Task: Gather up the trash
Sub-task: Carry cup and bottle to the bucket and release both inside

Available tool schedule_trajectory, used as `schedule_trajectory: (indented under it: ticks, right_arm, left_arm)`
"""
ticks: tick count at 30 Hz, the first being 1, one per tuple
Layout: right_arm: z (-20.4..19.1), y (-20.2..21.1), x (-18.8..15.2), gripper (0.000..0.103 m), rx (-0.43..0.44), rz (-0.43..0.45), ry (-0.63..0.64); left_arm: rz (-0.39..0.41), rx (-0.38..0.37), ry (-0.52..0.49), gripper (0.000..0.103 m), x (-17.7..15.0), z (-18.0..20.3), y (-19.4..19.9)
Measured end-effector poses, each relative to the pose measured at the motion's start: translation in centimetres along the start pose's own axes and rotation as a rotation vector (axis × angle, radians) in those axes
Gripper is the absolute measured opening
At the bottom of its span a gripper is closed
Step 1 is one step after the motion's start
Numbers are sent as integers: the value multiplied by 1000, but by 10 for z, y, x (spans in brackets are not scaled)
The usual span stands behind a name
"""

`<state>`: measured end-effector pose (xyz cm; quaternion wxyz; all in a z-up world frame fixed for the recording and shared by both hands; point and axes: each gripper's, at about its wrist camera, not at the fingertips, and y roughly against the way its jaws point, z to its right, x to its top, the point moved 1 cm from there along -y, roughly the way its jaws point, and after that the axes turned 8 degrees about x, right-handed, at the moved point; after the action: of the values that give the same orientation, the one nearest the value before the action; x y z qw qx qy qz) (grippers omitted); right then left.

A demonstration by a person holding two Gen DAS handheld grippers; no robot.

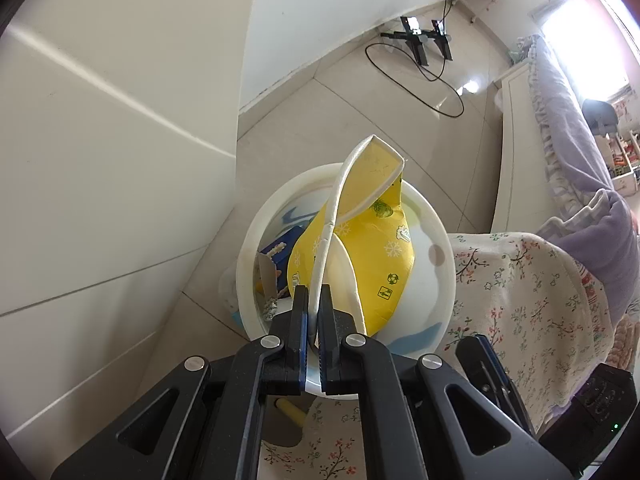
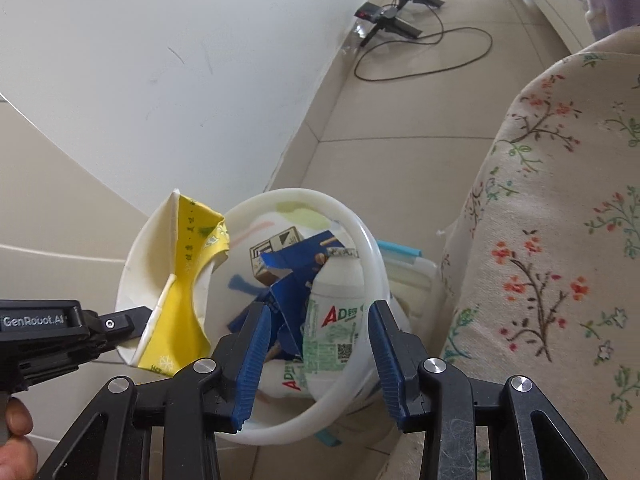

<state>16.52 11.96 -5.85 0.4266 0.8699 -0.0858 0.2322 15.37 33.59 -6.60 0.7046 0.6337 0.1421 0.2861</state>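
A crushed yellow paper cup with a white rolled rim hangs over a white round bin on the floor. My left gripper is shut on the cup's rim. From the right wrist, that left gripper reaches in from the left, holding the cup at the bin's left edge. My right gripper stands open just above the bin. A white AD bottle lies below, between the fingers and untouched. A torn blue carton and a small box also lie inside.
A floral cloth covers furniture right beside the bin. White wall and cabinet panels stand to the left. Black stands with a looping cable lie on the tiled floor behind. A bed with a purple cover sits far right.
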Motion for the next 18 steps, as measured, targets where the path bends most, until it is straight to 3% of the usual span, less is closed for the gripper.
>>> schedule_trajectory:
  ticks: [2,4,5,6,11,15,18]
  right_arm:
    - [0,3,1,45,7,3,-1]
    - [-1,6,0,45,15,8,0]
    - [-2,8,-1,45,18,10,0]
    - [-2,9,-1,45,22,10,-2]
    - [3,13,-5,45,27,7,-11]
    - [6,15,-7,45,24,9,-14]
    - [10,21,-10,45,24,12,-24]
  left_arm:
    - [-22,13,-22,6,-1,4,-6]
    - [-54,42,-50,22,-4,10,-13]
    - [-59,45,-68,38,-6,14,-15]
    - [-55,39,-82,44,-7,16,-15]
    - [-6,55,-98,43,-6,19,-2]
    - [-21,2,-63,43,-6,15,5]
    - [10,-7,-70,43,-10,17,19]
